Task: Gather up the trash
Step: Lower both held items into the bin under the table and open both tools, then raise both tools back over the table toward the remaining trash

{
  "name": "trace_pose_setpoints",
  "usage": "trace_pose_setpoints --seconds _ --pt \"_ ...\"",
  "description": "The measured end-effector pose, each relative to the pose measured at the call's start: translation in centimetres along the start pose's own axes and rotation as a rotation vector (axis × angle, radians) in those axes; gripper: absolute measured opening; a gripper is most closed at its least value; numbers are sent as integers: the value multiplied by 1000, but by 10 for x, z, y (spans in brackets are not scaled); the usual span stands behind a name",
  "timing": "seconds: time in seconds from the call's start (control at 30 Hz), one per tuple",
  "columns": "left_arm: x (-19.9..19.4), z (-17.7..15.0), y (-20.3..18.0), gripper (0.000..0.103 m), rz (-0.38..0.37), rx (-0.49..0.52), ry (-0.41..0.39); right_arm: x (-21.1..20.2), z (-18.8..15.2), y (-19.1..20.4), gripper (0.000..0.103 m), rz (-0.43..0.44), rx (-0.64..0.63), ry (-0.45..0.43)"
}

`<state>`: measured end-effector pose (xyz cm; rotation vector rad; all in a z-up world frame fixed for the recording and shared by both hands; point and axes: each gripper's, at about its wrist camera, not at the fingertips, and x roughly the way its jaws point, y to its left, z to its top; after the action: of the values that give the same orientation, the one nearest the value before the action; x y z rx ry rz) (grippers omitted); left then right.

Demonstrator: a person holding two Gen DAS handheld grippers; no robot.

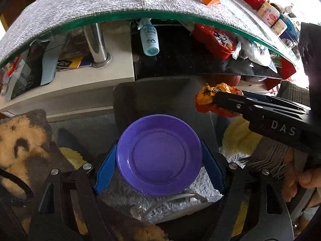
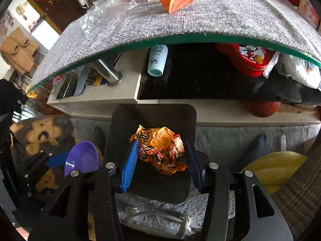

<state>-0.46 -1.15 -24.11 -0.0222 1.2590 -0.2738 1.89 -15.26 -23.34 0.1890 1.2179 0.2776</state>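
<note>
Hovering over the dark square bin [image 2: 152, 124], a crumpled orange wrapper [image 2: 160, 150] is clamped in the right gripper [image 2: 162, 158] and a purple plastic plate [image 1: 159, 154] in the left gripper [image 1: 159, 166], while more litter remains on the far grey-matted table [image 2: 200, 20].

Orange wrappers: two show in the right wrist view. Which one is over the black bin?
The crumpled orange wrapper between the right gripper fingers; the other orange wrapper lies on the grey tabletop.
</note>
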Motion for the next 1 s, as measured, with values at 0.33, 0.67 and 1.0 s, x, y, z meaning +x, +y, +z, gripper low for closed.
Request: trace_pose_setpoints --seconds 0.33,0.67,1.0 --pt "-9 7 0 95 32 -3 -31 -19 14 -6 79 -11 24 -66" --pt "-49 31 13 95 54 -34 -131 -82 43 -29 89 -41 83 -240" --pt "-100 82 25 95 115 -29 -246 -103 81 -31 89 -65 62 -306"
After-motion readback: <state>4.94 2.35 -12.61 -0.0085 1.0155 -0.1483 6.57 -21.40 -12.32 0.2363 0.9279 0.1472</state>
